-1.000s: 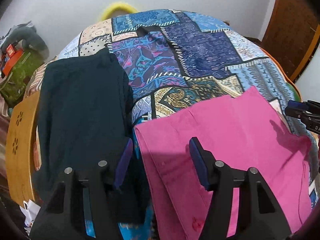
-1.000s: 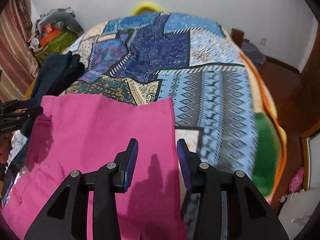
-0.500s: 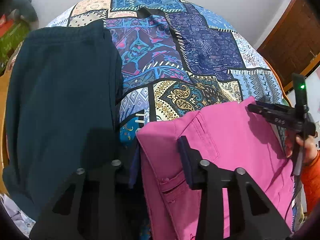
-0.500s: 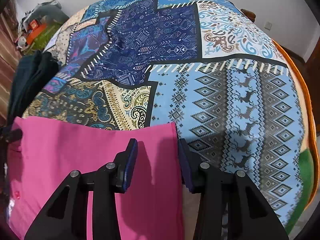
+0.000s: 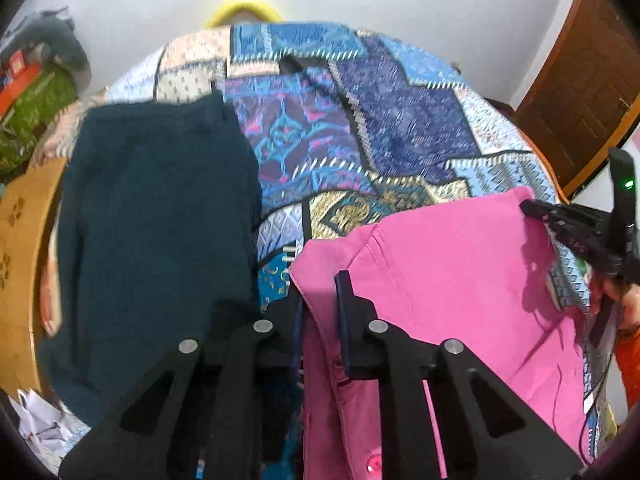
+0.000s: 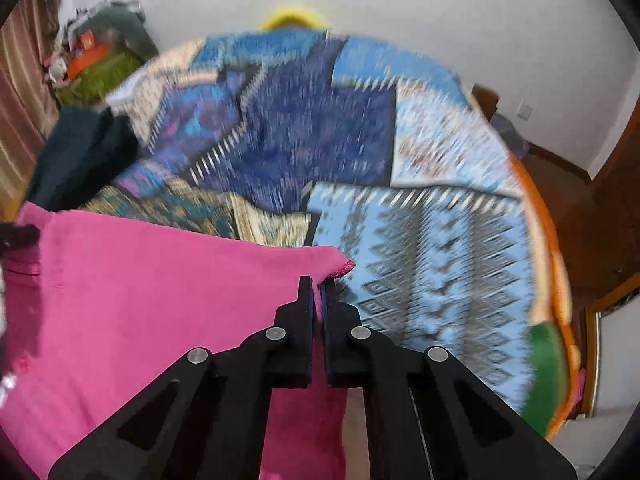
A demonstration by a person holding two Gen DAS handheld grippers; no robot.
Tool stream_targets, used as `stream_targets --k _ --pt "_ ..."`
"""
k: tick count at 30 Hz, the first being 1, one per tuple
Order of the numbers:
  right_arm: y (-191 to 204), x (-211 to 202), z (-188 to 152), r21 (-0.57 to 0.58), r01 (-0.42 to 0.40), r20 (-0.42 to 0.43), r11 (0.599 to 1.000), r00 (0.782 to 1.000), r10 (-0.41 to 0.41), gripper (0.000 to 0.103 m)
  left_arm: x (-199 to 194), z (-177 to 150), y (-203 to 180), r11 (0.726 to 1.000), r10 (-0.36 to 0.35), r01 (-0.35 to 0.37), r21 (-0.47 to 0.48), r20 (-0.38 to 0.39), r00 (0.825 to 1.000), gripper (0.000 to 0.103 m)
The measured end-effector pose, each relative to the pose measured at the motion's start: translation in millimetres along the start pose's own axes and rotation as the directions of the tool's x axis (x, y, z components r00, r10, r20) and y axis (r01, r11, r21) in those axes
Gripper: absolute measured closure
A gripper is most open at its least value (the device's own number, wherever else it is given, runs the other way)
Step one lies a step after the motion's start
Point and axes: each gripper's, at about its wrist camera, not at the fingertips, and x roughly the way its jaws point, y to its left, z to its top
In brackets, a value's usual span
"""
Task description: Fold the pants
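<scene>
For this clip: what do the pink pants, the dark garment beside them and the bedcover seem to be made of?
Pink pants: likely a thin woven cotton, matte; crisp stitched seams, a button.
Dark garment: probably a thicker knit or fleece, teal-black; soft, light-absorbing surface.
Bedcover: seemingly a printed plush blanket; patchwork pattern, but blur hides the texture.

Pink pants (image 5: pixel 460 280) spread across the bed I'm working over, waistband end with its button nearest my left claw (image 5: pixel 320 312), far corner lifted off the quilt and pinched in my right claw (image 6: pixel 318 300), cloth creased between.
</scene>
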Motion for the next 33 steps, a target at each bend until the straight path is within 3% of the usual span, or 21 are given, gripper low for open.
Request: stream_targets --k 7,10,20,27,33 --pt "-4 -73 6 0.027 -0.022 0.134 0.999 0.991 0.018 0.100 -61 0 -23 0.998 0.011 -0.017 0.059 0.096 0.995 0.089" --pt "0 -101 -7 0.022 -0.022 0.168 1.000 0.986 0.018 0.100 -86 -10 -37 0.994 0.023 -0.036 0.106 0.124 0.992 0.089" --pt "14 -148 -59 0.019 -0.050 0.203 0.999 0.978 0.045 0.100 -140 -69 -68 0.976 0.073 -0.108 0.192 0.177 0.981 0.089" --pt "23 -170 -99 0.006 -0.051 0.195 0.999 0.980 0.049 0.100 -156 -107 -72 0.971 0.087 -0.119 0.207 0.159 0.983 0.089" --pt "28 -184 -128 0.035 -0.073 0.198 0.997 0.978 0.064 0.100 -167 -135 -68 0.979 0.057 -0.082 0.185 0.139 0.989 0.089"
